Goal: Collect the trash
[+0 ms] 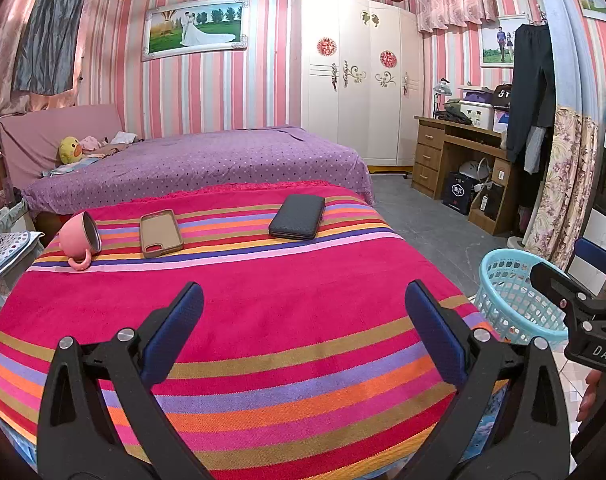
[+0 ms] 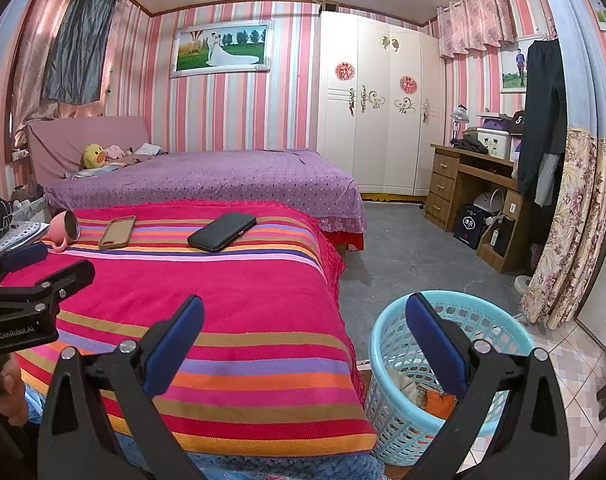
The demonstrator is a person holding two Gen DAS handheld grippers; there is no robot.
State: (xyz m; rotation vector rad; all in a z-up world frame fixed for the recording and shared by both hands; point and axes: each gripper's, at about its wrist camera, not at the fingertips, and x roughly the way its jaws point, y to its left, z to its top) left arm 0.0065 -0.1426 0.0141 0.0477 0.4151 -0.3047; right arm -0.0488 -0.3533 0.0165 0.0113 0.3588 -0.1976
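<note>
At the lower right of the right wrist frame stood a pale blue lattice basket (image 2: 403, 408) on the floor beside the striped bench (image 2: 231, 320), with crumpled orange and whitish trash (image 2: 433, 398) at its bottom. The right claw (image 2: 303, 340) and left claw (image 1: 303, 332) both gaped wide, empty.
</note>
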